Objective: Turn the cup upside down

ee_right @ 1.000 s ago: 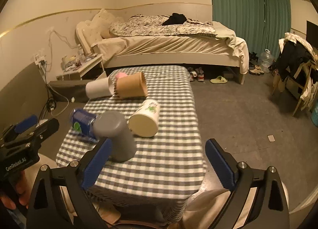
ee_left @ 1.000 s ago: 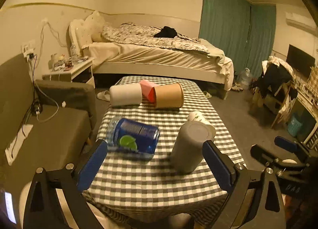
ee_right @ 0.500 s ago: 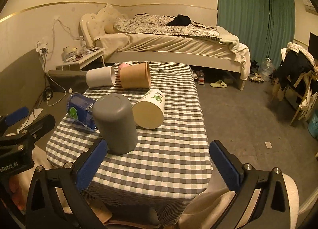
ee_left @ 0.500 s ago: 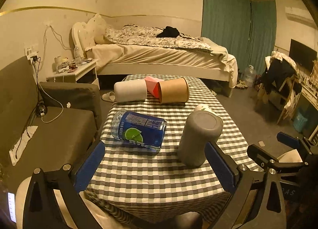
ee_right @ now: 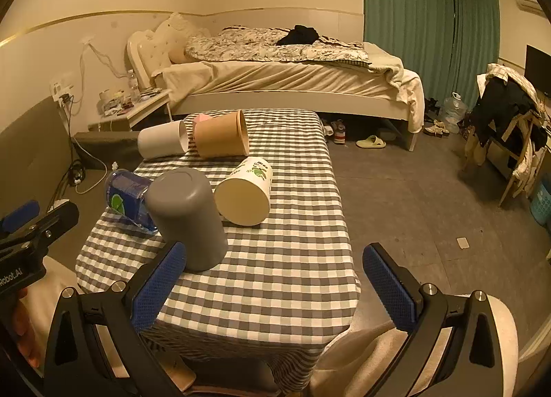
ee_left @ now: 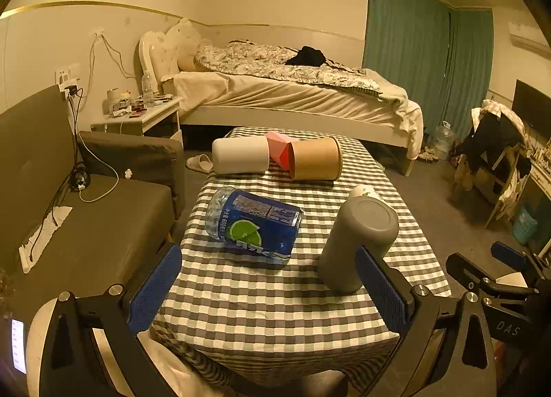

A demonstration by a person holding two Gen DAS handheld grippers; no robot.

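From the left wrist we see our left tongs (ee_left: pixel 268 288) spread apart, empty, the grey cup (ee_left: pixel 356 242) standing upside down on the checked table (ee_left: pixel 261 311). From the right wrist, our right tongs (ee_right: pixel 273 288) gape empty too, cup near the left pad.

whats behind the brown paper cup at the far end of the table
A pink box shows behind the brown cup, beside the white cup. Most of the box is covered.

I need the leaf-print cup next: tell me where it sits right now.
In the right wrist view the leaf-print cup lies on its side mid-table, mouth toward the camera, just right of the upturned grey cup and nearer than the brown paper cup.
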